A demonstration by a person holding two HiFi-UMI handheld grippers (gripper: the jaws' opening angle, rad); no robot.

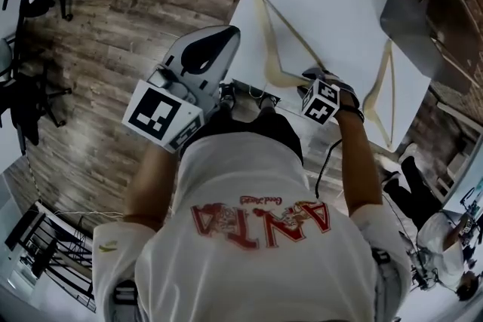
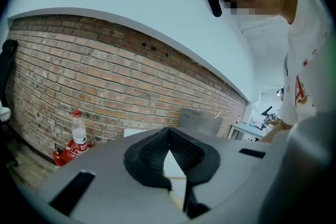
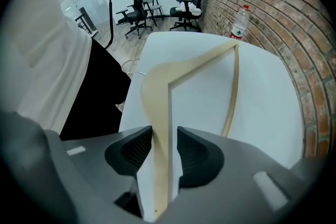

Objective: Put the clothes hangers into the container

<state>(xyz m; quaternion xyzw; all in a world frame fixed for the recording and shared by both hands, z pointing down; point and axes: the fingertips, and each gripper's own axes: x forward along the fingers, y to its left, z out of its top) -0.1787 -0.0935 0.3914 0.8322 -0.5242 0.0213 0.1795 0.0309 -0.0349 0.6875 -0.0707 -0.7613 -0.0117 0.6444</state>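
"Can you make out the tips of the right tool (image 3: 164, 139) from the head view?"

"No. Its marker cube (image 1: 321, 102) and the hand cover them, and the bend of the near hanger (image 1: 294, 32) too."

"And the container (image 1: 411, 11)?"

"Its far side is lost in the dark against the wall. In the left gripper view the left tool (image 2: 169, 157) hides its lower part."

"And the right gripper view?"

"The near hanger runs under the tool and off the bottom edge. The label on the bottle (image 3: 240, 23) is too small to read"
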